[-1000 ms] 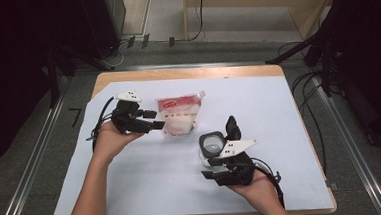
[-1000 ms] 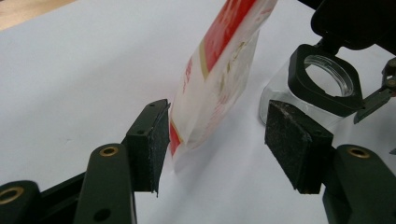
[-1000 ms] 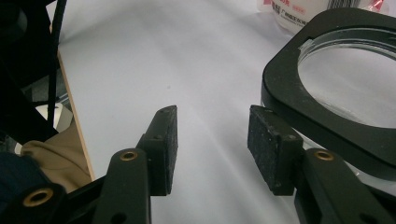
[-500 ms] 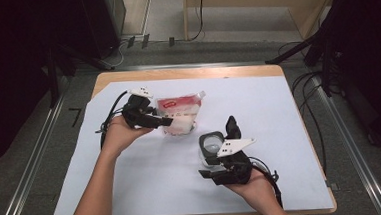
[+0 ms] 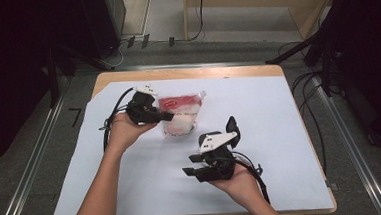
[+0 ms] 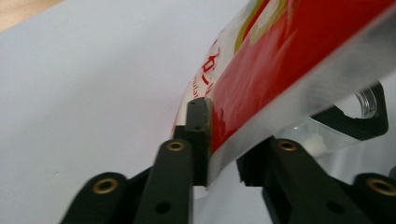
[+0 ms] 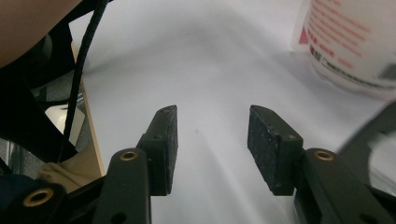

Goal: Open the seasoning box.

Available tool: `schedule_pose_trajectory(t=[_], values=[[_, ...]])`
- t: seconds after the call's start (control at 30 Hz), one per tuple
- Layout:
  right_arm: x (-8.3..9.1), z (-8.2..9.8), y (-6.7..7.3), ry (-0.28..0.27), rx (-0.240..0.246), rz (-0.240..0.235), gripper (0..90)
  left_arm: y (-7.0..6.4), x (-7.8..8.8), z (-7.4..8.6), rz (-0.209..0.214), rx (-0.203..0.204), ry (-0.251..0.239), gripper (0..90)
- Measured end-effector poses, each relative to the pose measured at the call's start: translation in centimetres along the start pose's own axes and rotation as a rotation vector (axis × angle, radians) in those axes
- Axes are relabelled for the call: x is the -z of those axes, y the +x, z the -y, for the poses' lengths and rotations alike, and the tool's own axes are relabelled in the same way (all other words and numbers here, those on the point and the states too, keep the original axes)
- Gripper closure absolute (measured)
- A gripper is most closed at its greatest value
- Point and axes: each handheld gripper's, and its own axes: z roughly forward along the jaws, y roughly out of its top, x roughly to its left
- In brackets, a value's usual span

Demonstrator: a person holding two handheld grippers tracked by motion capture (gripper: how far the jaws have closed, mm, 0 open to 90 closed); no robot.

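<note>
High view: red-and-clear pouch point(image 5: 180, 115) stands on the white-covered worktop point(image 5: 280, 132), left gripper point(image 5: 165, 117) at its left edge; right gripper point(image 5: 191, 165) sits well apart, nearer the person.
Left gripper view: jaws have just been closing and now pinch the pouch point(image 6: 280, 70) edge.
Right gripper view: jaws apart, nothing between them; pouch point(image 7: 350, 42) ahead at right.

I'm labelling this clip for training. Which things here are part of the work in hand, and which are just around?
In the job:
- pouch, red-topped, its edge pinched in the left gripper, whose jaws have just been closing
- right gripper, jaws apart with nothing between them

Just around:
- white sheet covering the table
- cables on the floor
</note>
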Motion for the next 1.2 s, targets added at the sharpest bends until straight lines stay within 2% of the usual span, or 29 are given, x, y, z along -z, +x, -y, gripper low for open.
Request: schedule_pose_trajectory(t=[0.03, 0.13, 0.17, 0.2, 0.37, 0.47, 0.5, 0.6, 0.63, 0.8, 0.93, 1.2], values=[[-0.3, -0.4, 0.1, -0.006, 0.006, -0.004, 53.6, -0.1, -0.1, 0.0, 0.012, 0.002, -0.006, 86.9], [-0.6, -0.6, 0.1, -0.012, 0.002, 0.0, 53.6, -0.1, -0.1, 0.0, 0.016, 0.02, -0.003, 89.4], [-0.7, -0.6, 0.1, -0.021, 0.002, 0.001, 54.0, -0.1, -0.2, 0.0, 0.042, 0.042, -0.017, 89.9], [-0.8, -0.6, 0.1, -0.018, -0.001, 0.0, 54.0, -0.1, -0.2, -0.1, 0.047, 0.058, -0.026, 90.0], [-1.0, -0.3, 0.3, -0.022, 0.0, -0.004, 54.0, -0.8, 0.3, -0.6, 0.038, 0.075, -0.006, 90.0], [-1.2, 0.0, 0.4, -0.016, 0.002, -0.008, 54.3, -1.4, 1.3, -0.8, 0.032, 0.069, -0.008, 90.0], [-1.4, 0.2, 0.5, -0.014, -0.004, -0.015, 54.4, -1.7, 2.1, -0.8, 0.055, 0.092, -0.021, 90.0], [-1.7, 0.5, 0.8, -0.007, -0.001, -0.019, 54.4, -2.2, 3.1, -0.8, 0.063, 0.097, -0.032, 90.0], [-1.8, 0.6, 0.9, -0.005, -0.001, -0.018, 54.4, -2.8, 4.0, -0.9, 0.061, 0.102, -0.034, 90.0], [-2.3, 1.0, 1.0, -0.002, 0.008, -0.015, 54.5, -3.8, 5.6, -1.0, 0.046, 0.098, -0.038, 90.0], [-2.9, 1.3, 0.9, 0.0, 0.005, -0.014, 55.6, -4.5, 6.6, -0.9, 0.068, 0.098, -0.033, 90.0], [-3.6, 1.6, 0.9, -0.008, -0.002, 0.033, 58.0, -5.9, 8.0, -0.8, 0.127, 0.091, -0.011, 90.0]])
